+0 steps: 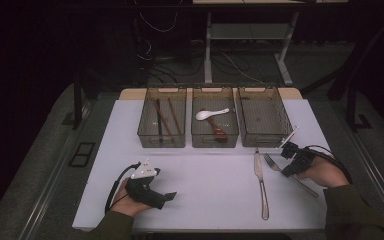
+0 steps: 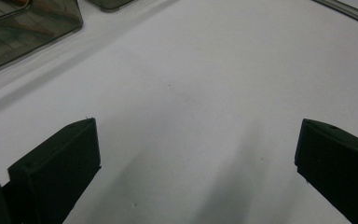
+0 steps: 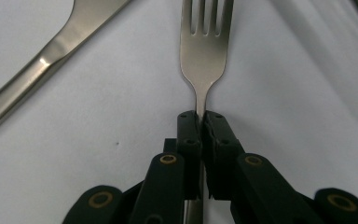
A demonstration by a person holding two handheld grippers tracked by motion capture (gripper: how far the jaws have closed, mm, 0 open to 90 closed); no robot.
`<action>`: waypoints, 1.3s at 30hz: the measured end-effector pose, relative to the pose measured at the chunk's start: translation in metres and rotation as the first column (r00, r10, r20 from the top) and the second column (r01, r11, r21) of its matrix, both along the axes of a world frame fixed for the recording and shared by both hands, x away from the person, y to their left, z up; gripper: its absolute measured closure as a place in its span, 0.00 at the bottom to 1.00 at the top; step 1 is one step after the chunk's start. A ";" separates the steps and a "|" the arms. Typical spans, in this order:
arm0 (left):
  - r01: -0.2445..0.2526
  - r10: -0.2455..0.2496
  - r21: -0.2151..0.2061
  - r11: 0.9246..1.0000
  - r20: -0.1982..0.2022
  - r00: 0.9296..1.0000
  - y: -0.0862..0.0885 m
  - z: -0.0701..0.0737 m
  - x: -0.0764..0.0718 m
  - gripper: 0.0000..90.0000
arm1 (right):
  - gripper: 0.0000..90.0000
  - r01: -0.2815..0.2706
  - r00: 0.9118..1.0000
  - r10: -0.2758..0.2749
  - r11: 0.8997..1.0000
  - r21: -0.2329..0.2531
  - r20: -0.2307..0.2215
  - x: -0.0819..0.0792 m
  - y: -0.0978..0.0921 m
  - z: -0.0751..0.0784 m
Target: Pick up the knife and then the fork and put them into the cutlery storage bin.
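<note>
Right tongs [image 3: 200, 116] are clenching our fork [image 3: 204, 51] at its neck, lower centre; left tongs [image 2: 196, 154] released; we are lifting levelly.

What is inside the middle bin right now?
The middle bin holds a white spoon lying over a dark reddish spoon. Where they cross, the white bowl covers the dark spoon's end.

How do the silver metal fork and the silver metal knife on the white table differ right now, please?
The silver metal fork is clamped at its neck by the right gripper; the silver metal knife lies free, with no gripper on it. The fork ends in tines, the knife in a plain blade. In the high view the fork lies slanted, while the knife runs nearly straight toward the person. Both are shiny cutlery on the white table, in front of the bins.
</note>
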State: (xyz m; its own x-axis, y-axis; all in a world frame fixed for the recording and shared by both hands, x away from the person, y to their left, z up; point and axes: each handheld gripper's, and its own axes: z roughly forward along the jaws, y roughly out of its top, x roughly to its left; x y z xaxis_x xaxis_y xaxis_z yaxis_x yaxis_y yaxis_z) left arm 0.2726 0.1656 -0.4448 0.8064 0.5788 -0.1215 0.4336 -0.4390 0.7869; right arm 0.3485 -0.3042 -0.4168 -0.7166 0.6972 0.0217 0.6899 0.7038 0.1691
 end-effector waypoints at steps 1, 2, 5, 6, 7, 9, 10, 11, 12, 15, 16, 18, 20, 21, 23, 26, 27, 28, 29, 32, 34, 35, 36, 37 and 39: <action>0.001 -0.001 -0.004 1.000 0.000 1.000 0.001 0.000 0.001 0.00 | 0.95 0.004 1.000 -0.004 1.000 0.012 0.012 0.000 -0.001 0.001; -0.003 0.003 -0.009 1.000 -0.002 1.000 0.001 0.000 0.001 0.00 | 0.95 0.003 1.000 -0.003 1.000 0.024 0.020 0.000 -0.002 0.003; 0.000 0.000 -0.014 1.000 0.000 1.000 0.002 0.000 0.001 0.00 | 0.95 0.014 0.999 -0.017 0.998 0.069 0.050 0.001 -0.006 0.008; -0.003 0.003 -0.017 1.000 -0.001 1.000 0.002 0.000 0.001 0.00 | 0.95 0.020 0.998 -0.025 0.997 0.080 0.066 0.001 -0.008 0.009; -0.006 0.006 -0.018 1.000 0.000 1.000 0.002 0.000 0.001 0.01 | 0.95 0.025 0.997 -0.033 0.995 0.099 0.072 0.001 -0.009 0.011; -0.010 0.010 -0.025 1.000 0.003 1.000 0.003 0.000 0.001 0.00 | 0.95 0.030 0.995 -0.043 0.991 0.129 0.093 0.002 -0.011 0.013; -0.010 0.011 -0.024 1.000 0.005 1.000 0.003 0.001 0.001 0.00 | 0.95 0.031 0.993 -0.047 0.989 0.148 0.104 0.002 -0.013 0.014; -0.011 0.011 -0.025 1.000 0.004 1.000 0.003 0.001 0.001 0.00 | 0.95 0.025 0.992 -0.046 0.985 0.172 0.120 0.002 -0.014 0.016; -0.009 0.009 -0.028 1.000 0.002 1.000 0.003 0.000 0.001 0.00 | 0.95 0.023 0.990 -0.049 0.981 0.192 0.131 0.002 -0.015 0.017; -0.007 0.007 -0.025 1.000 -0.001 1.000 0.002 0.000 0.001 0.00 | 0.95 0.021 0.984 -0.062 0.971 0.240 0.165 0.002 -0.018 0.021; -0.008 0.008 -0.026 1.000 -0.001 1.000 0.002 0.001 0.001 0.00 | 0.95 0.019 0.981 -0.068 0.965 0.260 0.182 0.002 -0.019 0.022; -0.010 0.010 -0.028 1.000 -0.002 1.000 0.002 0.001 0.000 0.00 | 0.95 0.015 0.975 -0.079 0.956 0.293 0.208 0.002 -0.022 0.023; -0.012 0.012 -0.027 1.000 -0.005 1.000 0.002 0.001 0.000 0.00 | 0.95 0.008 0.971 -0.086 0.944 0.329 0.225 0.001 -0.025 0.024; -0.014 0.014 -0.029 0.999 -0.007 1.000 0.002 0.001 0.000 0.00 | 0.95 0.011 0.968 -0.098 0.936 0.351 0.230 0.001 -0.026 0.025; -0.017 0.017 -0.033 0.999 -0.007 1.000 0.003 0.001 0.000 0.00 | 0.95 0.012 0.963 -0.114 0.923 0.384 0.244 0.000 -0.029 0.028; -0.018 0.018 -0.038 0.999 -0.003 1.000 0.003 0.002 0.000 0.00 | 0.95 0.014 0.956 -0.137 0.904 0.427 0.258 0.000 -0.033 0.031; -0.018 0.018 -0.039 0.999 -0.003 1.000 0.003 0.002 0.000 0.00 | 0.95 0.016 0.954 -0.145 0.899 0.438 0.263 0.000 -0.034 0.032; -0.019 0.019 -0.038 0.999 -0.003 1.000 0.003 0.002 0.000 0.00 | 0.95 0.010 0.950 -0.150 0.892 0.452 0.275 0.000 -0.035 0.032; -0.017 0.017 -0.039 0.999 -0.003 1.000 0.003 0.002 0.000 0.00 | 0.95 0.007 0.947 -0.154 0.887 0.462 0.283 0.000 -0.036 0.033; -0.016 0.016 -0.040 0.999 -0.003 1.000 0.002 0.002 0.000 0.00 | 0.95 -0.004 0.937 -0.166 0.875 0.484 0.307 -0.001 -0.037 0.036; -0.016 0.016 -0.040 0.999 -0.003 1.000 0.002 0.002 0.000 0.00 | 0.95 -0.017 0.927 -0.176 0.863 0.506 0.331 -0.001 -0.038 0.040; -0.016 0.016 -0.040 0.999 -0.005 1.000 0.003 0.001 0.000 0.00 | 0.95 -0.024 0.923 -0.179 0.856 0.516 0.341 0.000 -0.039 0.041; -0.016 0.016 -0.041 0.999 -0.006 1.000 0.003 0.001 0.000 0.00 | 0.95 -0.027 0.920 -0.185 0.851 0.525 0.347 0.000 -0.040 0.043; -0.016 0.015 -0.041 0.999 -0.006 1.000 0.003 0.001 0.000 0.00 | 0.95 -0.027 0.917 -0.190 0.846 0.532 0.350 0.000 -0.040 0.045; -0.016 0.015 -0.040 0.999 -0.006 1.000 0.003 0.001 0.000 0.00 | 0.95 -0.027 0.912 -0.200 0.841 0.541 0.357 0.001 -0.041 0.048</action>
State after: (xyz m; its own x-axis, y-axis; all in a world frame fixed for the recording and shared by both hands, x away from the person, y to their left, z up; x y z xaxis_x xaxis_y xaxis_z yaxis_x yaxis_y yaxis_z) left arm 0.2726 0.1684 -0.4438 0.7966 0.5857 -0.1494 0.4444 -0.4001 0.8015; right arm 0.3498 -0.3457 -0.3687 -0.6813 0.7188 0.1379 0.5417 0.3684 0.7555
